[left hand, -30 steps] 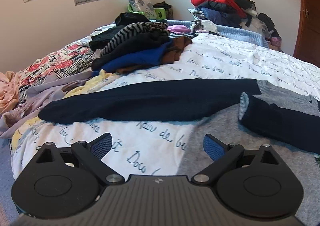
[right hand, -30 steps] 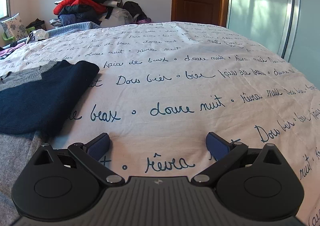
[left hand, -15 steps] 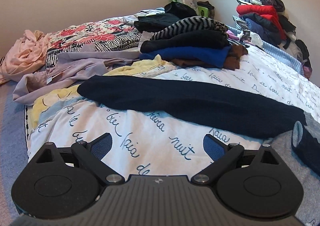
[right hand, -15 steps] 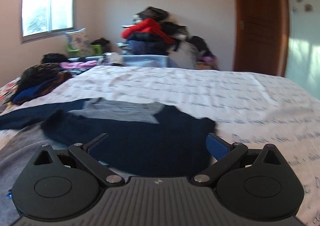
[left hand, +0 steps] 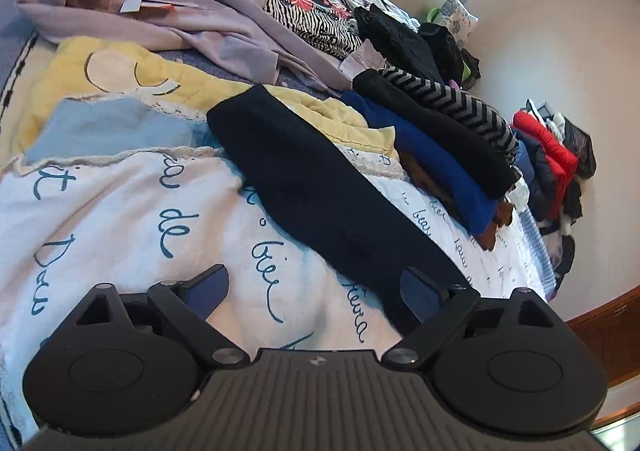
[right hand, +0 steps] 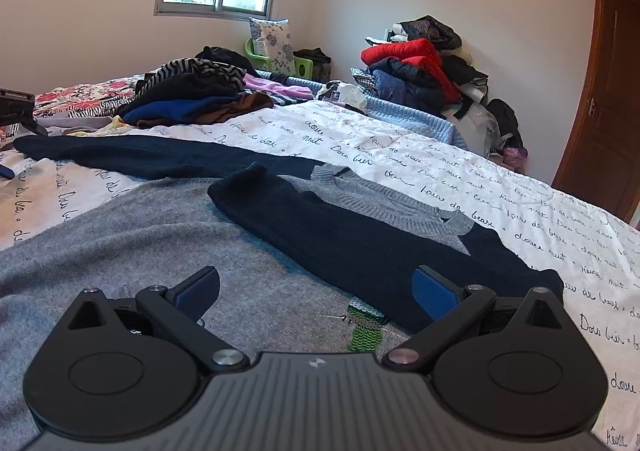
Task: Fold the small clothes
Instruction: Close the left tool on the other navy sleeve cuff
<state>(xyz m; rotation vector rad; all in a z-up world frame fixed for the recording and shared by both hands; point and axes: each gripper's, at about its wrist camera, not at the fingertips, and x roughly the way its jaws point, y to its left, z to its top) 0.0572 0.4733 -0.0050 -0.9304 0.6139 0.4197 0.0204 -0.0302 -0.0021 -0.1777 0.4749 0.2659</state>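
Sweater sleeve (left hand: 320, 187) lies by closing left hand-held gripper (left hand: 316, 291) (unheld).

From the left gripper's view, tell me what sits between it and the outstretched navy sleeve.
Nothing visible does. The left gripper, jaws closing and empty, hovers over bare bedcover, with the navy sleeve just ahead, beside its right finger.
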